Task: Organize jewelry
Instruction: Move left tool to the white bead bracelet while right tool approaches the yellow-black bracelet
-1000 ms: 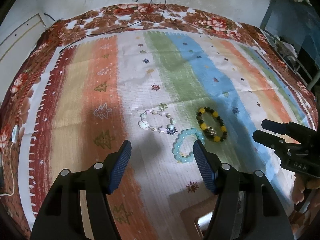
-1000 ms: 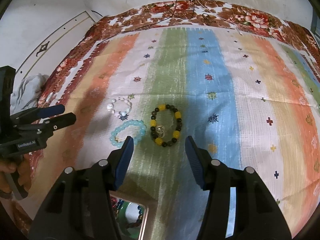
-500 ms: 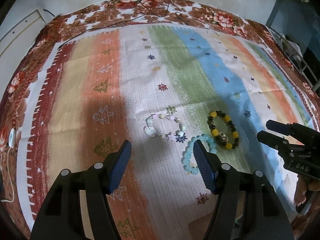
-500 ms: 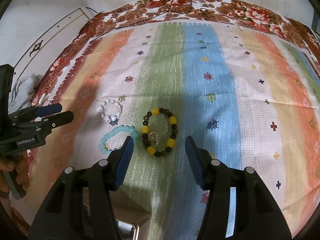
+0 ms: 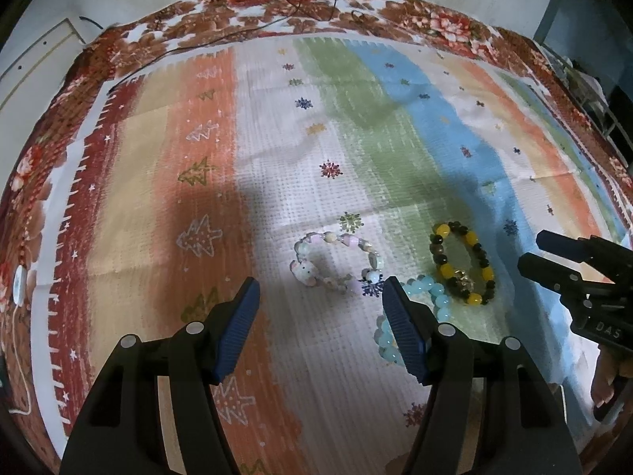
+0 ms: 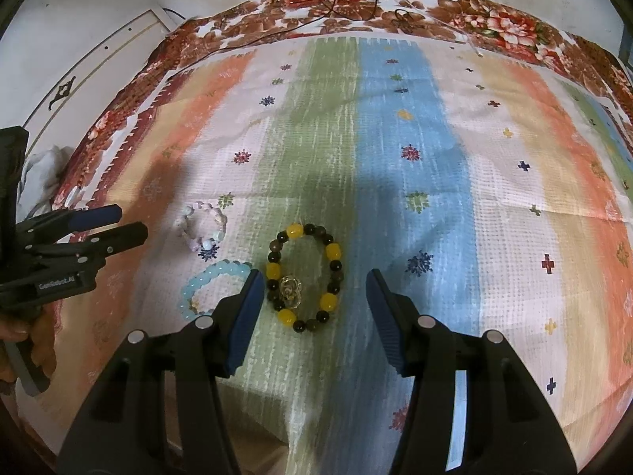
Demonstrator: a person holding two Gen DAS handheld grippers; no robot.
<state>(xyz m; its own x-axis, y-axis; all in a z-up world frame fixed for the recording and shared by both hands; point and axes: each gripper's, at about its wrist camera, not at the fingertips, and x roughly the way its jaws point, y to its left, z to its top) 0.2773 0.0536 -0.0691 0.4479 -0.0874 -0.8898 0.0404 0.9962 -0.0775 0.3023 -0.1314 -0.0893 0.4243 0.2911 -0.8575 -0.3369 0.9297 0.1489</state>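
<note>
Both grippers have crept nearer the bracelets — left gripper (image 5: 320, 316) and right gripper (image 6: 312, 308) jaws apart.

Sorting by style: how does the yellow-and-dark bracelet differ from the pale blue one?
The yellow-and-dark bracelet mixes yellow and dark beads with a clear charm; the pale blue bracelet is one colour, charmless. The first lies between the right gripper's fingers, the second left of them. Both lie flat.

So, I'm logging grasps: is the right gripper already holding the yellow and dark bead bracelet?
No, the right gripper is open and the yellow and dark bead bracelet lies loose on the striped cloth between its fingers.
</note>
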